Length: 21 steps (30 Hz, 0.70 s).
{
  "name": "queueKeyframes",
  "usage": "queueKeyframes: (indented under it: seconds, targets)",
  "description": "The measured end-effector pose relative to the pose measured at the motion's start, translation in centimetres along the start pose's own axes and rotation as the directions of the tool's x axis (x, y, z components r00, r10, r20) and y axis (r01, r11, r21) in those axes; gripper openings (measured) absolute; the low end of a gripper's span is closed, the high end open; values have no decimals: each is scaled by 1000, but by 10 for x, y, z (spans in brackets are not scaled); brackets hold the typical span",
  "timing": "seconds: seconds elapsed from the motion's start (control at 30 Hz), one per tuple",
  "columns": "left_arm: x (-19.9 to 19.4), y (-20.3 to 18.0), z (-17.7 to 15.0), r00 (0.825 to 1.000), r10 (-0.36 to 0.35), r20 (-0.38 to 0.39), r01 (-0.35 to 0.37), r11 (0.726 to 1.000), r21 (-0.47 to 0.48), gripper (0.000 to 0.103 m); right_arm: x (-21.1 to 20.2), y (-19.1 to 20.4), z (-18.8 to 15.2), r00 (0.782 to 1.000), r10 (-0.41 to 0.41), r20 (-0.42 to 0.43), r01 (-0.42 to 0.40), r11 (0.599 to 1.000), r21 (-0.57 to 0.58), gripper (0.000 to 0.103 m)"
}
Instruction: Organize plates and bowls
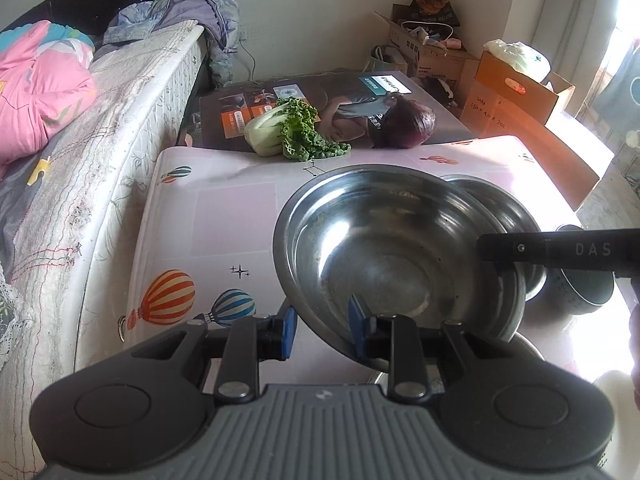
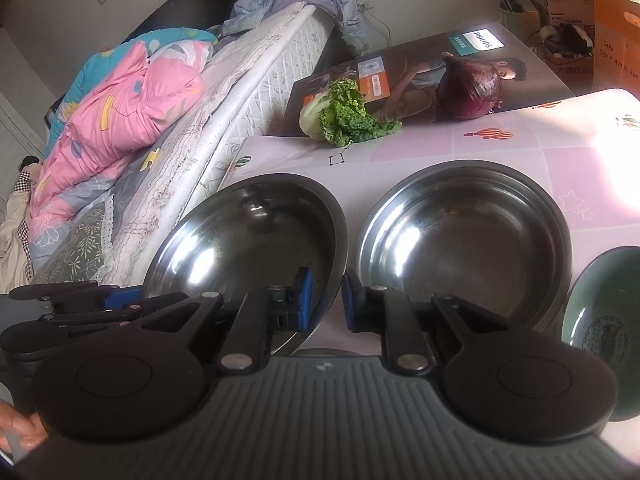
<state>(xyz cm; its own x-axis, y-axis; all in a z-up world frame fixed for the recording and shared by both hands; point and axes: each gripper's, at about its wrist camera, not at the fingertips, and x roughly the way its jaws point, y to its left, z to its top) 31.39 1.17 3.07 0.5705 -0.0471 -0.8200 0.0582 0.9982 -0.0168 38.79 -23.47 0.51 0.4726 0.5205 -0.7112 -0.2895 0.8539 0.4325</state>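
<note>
A: What has the left hand-held gripper (image 1: pixel 322 328) got?

B: It is clamped on the near rim of a steel bowl (image 1: pixel 384 252), one blue pad inside the rim and one outside. The bowl tilts up off the table (image 1: pixel 208 216), straight ahead of the fingers.

A: And the right hand-held gripper (image 2: pixel 325 300)?

B: Its pads pinch the opposite edge of that same bowl (image 2: pixel 248 236), jaws drawn nearly together on the thin rim. From the left camera, its black body (image 1: pixel 560 250) crosses the bowl's right side.

A: Where are the other dishes?

B: A second steel bowl (image 2: pixel 464 240) sits flat on the table, just right of the right gripper's fingers. Further right, a dark green bowl (image 2: pixel 604 320) leans at the frame edge; I cannot tell whether it touches the steel one.

A: Anything beyond?

B: Past both grippers, at the table's far edge, a leafy cabbage (image 2: pixel 340 114) and a red onion (image 2: pixel 470 88) lie on a printed box (image 2: pixel 404 76). The bed (image 1: pixel 92 168) runs along the left.
</note>
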Motion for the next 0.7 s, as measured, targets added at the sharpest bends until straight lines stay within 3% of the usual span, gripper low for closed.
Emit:
queueKeyframes:
  seconds: [0.3,0.7]
  targets:
    - [29,-55,21,998,-63,-20,64,996,62,29,-30,-57,5,996,-75,43,72,995,70,16]
    - [85,-96,36,989,-106,-103,116,989,93,31,-22,-123,5,987,-158,31,152,978,144,18]
